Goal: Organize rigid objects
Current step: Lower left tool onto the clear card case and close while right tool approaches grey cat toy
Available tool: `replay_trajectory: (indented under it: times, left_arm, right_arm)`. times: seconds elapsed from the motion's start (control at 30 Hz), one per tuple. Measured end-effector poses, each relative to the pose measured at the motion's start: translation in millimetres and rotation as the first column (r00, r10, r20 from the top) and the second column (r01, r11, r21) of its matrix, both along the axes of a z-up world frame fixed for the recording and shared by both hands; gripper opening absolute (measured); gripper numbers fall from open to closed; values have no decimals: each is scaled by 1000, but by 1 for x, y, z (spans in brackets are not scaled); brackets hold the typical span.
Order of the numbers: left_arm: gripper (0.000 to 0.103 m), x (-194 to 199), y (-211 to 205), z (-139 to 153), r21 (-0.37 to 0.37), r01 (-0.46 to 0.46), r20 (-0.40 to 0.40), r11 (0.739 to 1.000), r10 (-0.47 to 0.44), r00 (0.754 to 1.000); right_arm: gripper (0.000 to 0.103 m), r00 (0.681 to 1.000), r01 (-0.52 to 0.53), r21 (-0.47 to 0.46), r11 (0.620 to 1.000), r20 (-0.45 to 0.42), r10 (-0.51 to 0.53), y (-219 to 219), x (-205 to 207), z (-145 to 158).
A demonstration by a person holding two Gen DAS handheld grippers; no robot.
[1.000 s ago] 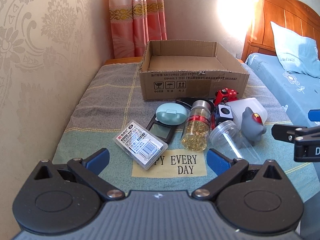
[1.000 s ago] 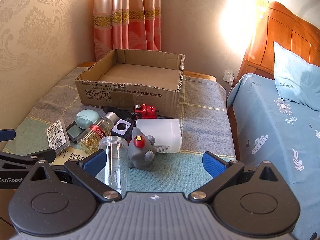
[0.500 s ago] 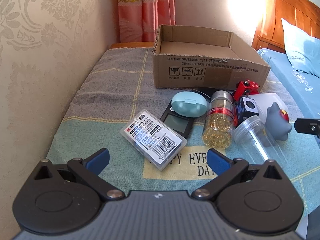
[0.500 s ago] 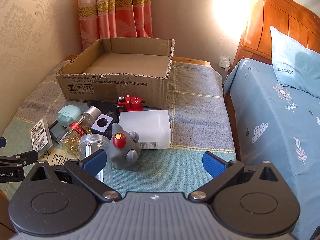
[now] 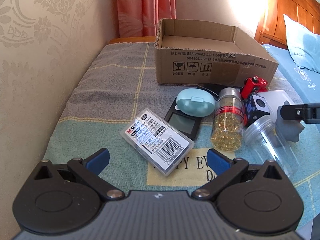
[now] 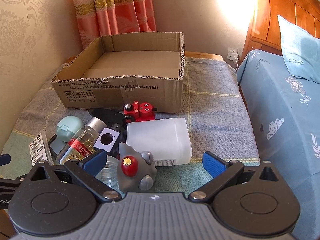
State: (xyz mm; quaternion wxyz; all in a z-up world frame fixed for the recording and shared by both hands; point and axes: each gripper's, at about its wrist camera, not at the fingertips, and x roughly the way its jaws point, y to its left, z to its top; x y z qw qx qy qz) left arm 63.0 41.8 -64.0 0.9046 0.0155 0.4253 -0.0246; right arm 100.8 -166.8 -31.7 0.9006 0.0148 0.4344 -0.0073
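Observation:
An open cardboard box (image 5: 212,71) (image 6: 124,92) stands at the back of the cloth-covered table. In front of it lies a pile: a clear labelled case (image 5: 157,141), a teal oval case (image 5: 195,105) on a black scale (image 5: 183,123), a bottle of yellow capsules (image 5: 228,122) (image 6: 80,146), a clear jar (image 5: 270,140), a red toy (image 6: 141,112), a white container (image 6: 159,140) and a grey toy figure (image 6: 135,170). My left gripper (image 5: 158,159) is open just in front of the labelled case. My right gripper (image 6: 154,163) is open with the grey figure between its fingers.
A patterned wall (image 5: 40,60) runs along the left side of the table. Pink curtains (image 6: 114,14) hang behind the box. A bed with blue bedding (image 6: 284,110) and a wooden headboard lies to the right. A black-and-white cube (image 5: 257,108) sits in the pile.
Both grippers have moved forward and down toward the pile. The labelled case is now close to the left fingers, and the grey figure now sits between the right fingers.

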Motion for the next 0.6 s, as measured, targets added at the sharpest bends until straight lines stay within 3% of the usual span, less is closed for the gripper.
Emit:
replay_trajectory:
  times: [0.23, 0.47, 0.6]
  left_arm:
    - [103, -1, -3, 0, 1, 4, 0, 1000, -4, 1000]
    - [103, -2, -7, 1, 6, 25, 6, 1000, -25, 1000]
    - [103, -3, -8, 2, 19, 55, 18, 998, -55, 998]
  right_arm:
    - [103, 997, 74, 46, 996, 10, -74, -31, -17, 2]
    - [103, 987, 162, -36, 986, 12, -161, -61, -31, 2]
    - [103, 988, 156, 3, 988, 9, -156, -70, -39, -1]
